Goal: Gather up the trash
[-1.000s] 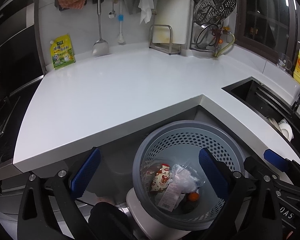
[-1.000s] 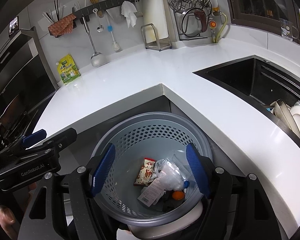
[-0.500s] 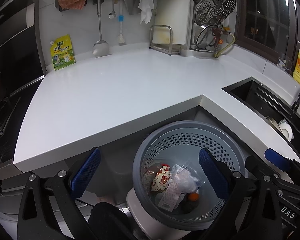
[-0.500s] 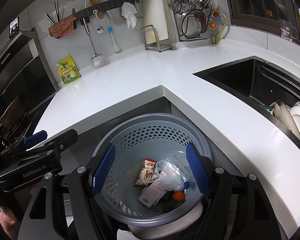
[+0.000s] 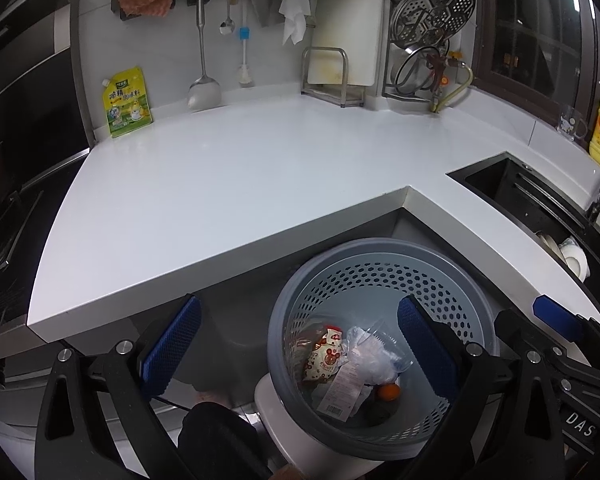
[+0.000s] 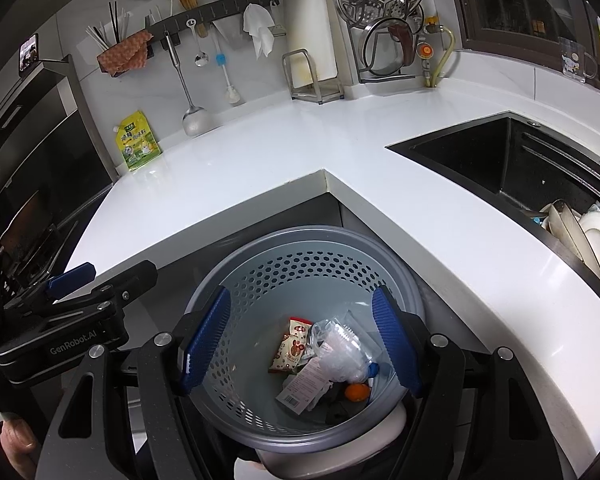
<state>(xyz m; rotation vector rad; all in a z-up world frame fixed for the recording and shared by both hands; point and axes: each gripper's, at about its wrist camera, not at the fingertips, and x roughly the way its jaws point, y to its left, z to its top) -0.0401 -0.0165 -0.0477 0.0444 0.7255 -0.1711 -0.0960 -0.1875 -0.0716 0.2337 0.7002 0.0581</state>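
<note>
above the bin (image 6: 324, 240) of trash (image 6: 332, 360) — both grippers (image 5: 298, 344) (image 6: 302, 336) spread wide, holding nothing.

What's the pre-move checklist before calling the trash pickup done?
1. Left gripper open, nothing between the fingers: ok.
2. Right gripper open, nothing held: ok.
3. Trash in the bin: snack wrapper, plastic bag, receipt and orange lie at the bottom: ok.
4. Loose trash on the counter: none seen; only the yellow pouch stands at the wall: ok.
5. Whether the pouch counts as trash: cannot tell.
6. Floor around the bin: mostly hidden: cannot tell.
</note>
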